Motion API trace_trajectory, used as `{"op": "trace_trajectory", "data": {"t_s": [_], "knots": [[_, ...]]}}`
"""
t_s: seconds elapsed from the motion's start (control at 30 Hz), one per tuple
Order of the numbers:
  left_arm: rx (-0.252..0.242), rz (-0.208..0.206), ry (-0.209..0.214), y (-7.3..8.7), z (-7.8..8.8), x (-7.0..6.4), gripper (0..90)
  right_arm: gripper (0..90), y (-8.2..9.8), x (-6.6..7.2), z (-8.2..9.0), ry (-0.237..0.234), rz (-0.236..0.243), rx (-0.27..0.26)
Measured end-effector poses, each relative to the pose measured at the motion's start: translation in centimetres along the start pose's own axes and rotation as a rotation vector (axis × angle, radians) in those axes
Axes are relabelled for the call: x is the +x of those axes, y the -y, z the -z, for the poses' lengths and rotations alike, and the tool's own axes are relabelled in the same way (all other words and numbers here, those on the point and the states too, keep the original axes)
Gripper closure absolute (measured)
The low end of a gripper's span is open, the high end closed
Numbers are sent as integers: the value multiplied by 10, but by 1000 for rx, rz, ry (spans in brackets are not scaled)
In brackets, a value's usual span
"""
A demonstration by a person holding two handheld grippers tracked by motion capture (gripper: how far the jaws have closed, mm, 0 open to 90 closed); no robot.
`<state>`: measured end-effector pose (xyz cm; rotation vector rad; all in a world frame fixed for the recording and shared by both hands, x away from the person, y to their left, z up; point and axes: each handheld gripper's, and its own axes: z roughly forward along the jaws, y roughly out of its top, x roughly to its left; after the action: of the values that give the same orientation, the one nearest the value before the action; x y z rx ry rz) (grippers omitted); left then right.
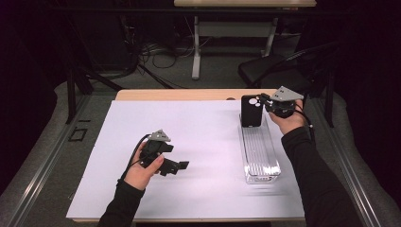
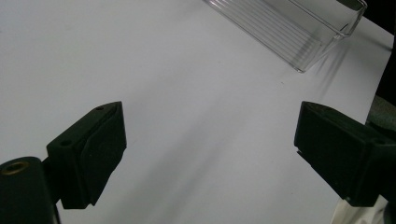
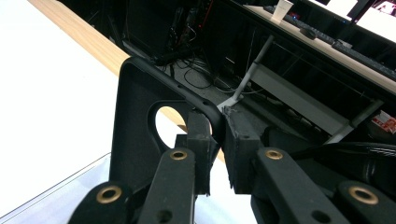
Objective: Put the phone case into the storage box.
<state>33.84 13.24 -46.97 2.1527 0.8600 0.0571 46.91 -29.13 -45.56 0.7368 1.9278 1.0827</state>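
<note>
Closest to my right gripper's [image 3: 218,140] camera are its own two black jaws, clenched on the edge of a black phone case [image 3: 140,126]. One jaw sits inside the case, against its inner face just beside the round camera cut-out; the other presses on the outside of the same wall, so the corner of the case is pinched between them. Beyond the case I see the wooden edge of the bench [image 3: 88,44] and the white sheet [image 3: 42,84] that covers most of it.

From the high view, my right gripper [image 1: 267,102] holds the phone case [image 1: 251,111] upright above the far end of a clear ribbed plastic tray [image 1: 259,151], which lies lengthwise on the right part of the white sheet [image 1: 198,142]. The case's lower edge is at the tray's far end; whether it touches the tray I cannot tell. My right hand [image 1: 287,120] comes in from the right side.

My left gripper [image 1: 177,165], held in my left hand [image 1: 144,170], hangs over the left middle of the sheet, well apart from the case and the tray. Its jaws are released, standing wide with only bare white sheet [image 2: 187,116] between them. In the left gripper view a corner of the clear tray [image 2: 299,32] lies farther off, at the upper right.
</note>
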Motion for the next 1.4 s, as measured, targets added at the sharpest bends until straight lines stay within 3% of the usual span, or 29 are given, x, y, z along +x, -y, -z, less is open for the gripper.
{"op": "trace_trajectory", "data": {"t_s": [0.73,1.0,1.4], "knots": [[2,-2,4,-1,-2,-2,96,819,12,-12,6,4,-3,22],[1,-2,4,0,-1,-2,96,815,11,-12,5,6,-31,31],[1,2,3,0,-1,-2,97,715,10,-10,3,1,-52,52]]}}
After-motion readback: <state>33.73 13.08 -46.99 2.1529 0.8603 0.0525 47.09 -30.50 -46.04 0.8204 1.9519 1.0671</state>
